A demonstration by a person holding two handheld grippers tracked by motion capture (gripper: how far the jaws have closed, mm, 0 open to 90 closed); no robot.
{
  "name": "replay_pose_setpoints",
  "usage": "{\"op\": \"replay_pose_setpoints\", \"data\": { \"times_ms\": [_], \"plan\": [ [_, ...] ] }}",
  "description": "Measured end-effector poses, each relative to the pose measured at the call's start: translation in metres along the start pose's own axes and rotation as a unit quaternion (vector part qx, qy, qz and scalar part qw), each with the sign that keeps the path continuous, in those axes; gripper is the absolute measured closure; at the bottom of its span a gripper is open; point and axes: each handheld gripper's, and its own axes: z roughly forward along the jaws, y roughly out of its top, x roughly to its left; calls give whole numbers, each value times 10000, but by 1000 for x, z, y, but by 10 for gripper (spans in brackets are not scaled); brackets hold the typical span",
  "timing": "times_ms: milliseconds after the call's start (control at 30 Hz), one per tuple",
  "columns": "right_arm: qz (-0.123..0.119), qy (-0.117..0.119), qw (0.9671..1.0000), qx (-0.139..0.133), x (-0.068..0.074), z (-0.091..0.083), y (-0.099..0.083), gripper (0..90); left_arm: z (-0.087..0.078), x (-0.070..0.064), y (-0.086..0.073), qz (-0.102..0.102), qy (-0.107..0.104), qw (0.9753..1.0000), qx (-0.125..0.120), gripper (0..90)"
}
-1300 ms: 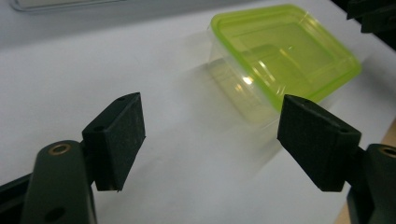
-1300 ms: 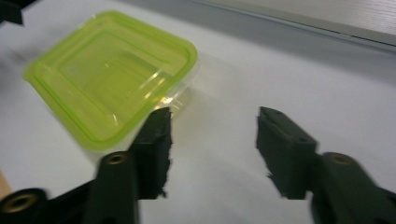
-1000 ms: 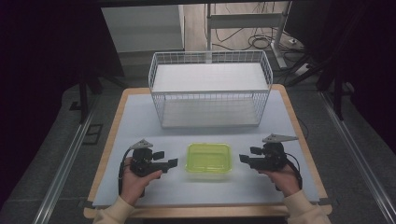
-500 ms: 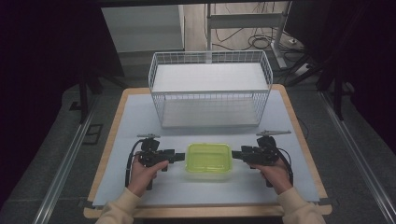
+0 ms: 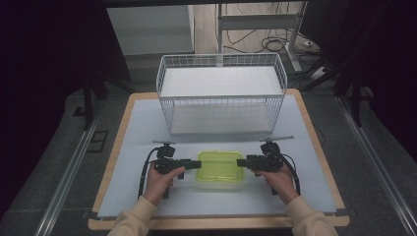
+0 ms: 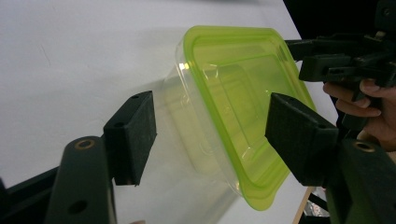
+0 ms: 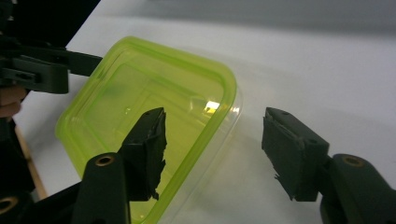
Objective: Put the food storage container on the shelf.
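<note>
Now your green-lidded container (image 5: 219,166) lies on the desk (image 5: 133,128) on the near side of the wire basket (image 5: 221,93), long axis running side to side, one short end toward each hand. Your left tongs (image 5: 195,163) sit at its left end, your right tongs (image 5: 241,162) at its right, about equally close. Both pairs are spread, a jaw either side of the rim, pinching nothing yet. Judging by that, a two-handed squeeze comes next.

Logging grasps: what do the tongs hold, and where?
Nothing yet. Left tongs and right tongs are open, straddling opposite ends of the green-lidded container.
</note>
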Motion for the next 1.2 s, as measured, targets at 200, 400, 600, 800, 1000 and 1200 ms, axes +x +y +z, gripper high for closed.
{"op": "replay_pose_setpoints", "data": {
  "times_ms": [200,400,600,800,1000,1200],
  "plan": [
    [217,266,9994,105,-4,4,-4,482,5,5,0,-81,-154,9998,58,406],
    [719,754,9943,223,-13,7,-10,662,13,6,-3,-36,-321,9994,149,693],
    [854,755,9934,128,-13,1,-11,724,7,0,-4,-7,-343,9994,-3,738],
    [852,753,9933,-220,-6,-11,-11,805,0,-7,-7,158,-395,9990,-137,802],
    [613,705,9950,-353,0,-17,-11,807,-3,-10,-7,145,-442,9988,-153,808],
    [472,715,9951,-490,6,-24,-8,807,-9,-15,-6,205,-522,9980,-275,808]
  ]
}}
